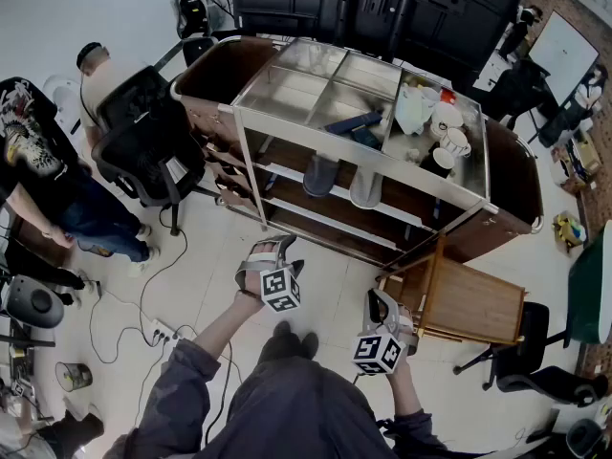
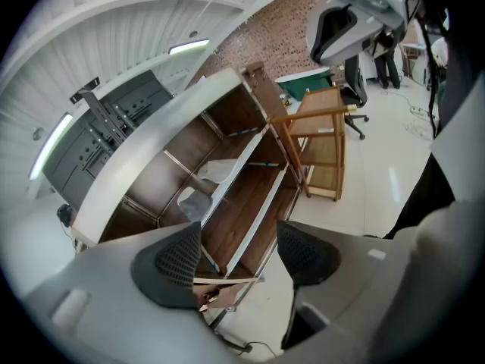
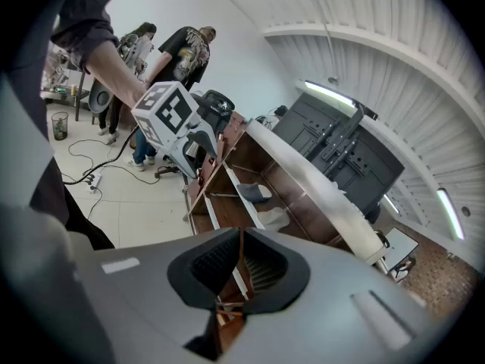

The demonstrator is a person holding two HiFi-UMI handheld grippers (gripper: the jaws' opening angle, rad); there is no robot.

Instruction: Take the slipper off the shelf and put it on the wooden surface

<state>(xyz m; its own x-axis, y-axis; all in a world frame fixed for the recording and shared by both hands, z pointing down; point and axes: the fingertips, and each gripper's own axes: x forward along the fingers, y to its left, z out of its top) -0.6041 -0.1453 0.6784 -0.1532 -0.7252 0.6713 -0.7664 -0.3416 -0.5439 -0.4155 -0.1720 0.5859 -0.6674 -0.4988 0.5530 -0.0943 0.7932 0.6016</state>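
Note:
A dark grey slipper (image 1: 320,173) and a pale one (image 1: 366,187) lie side by side on the upper shelf of the brown shelf unit (image 1: 287,175). The left gripper view shows them as a pale slipper (image 2: 217,171) and a grey slipper (image 2: 188,202). In the right gripper view the dark slipper (image 3: 254,193) lies farther off than the pale slipper (image 3: 275,218). My left gripper (image 1: 271,251) (image 2: 239,256) hangs open and empty before the shelves. My right gripper (image 1: 389,306) (image 3: 241,270) is shut on nothing, beside the low wooden table (image 1: 470,304).
White mugs and a teapot (image 1: 432,122) stand on the unit's metal top. A black office chair (image 1: 143,146) and a person in a black T-shirt (image 1: 38,175) are at the left. Cables and a power strip (image 1: 158,331) lie on the white floor.

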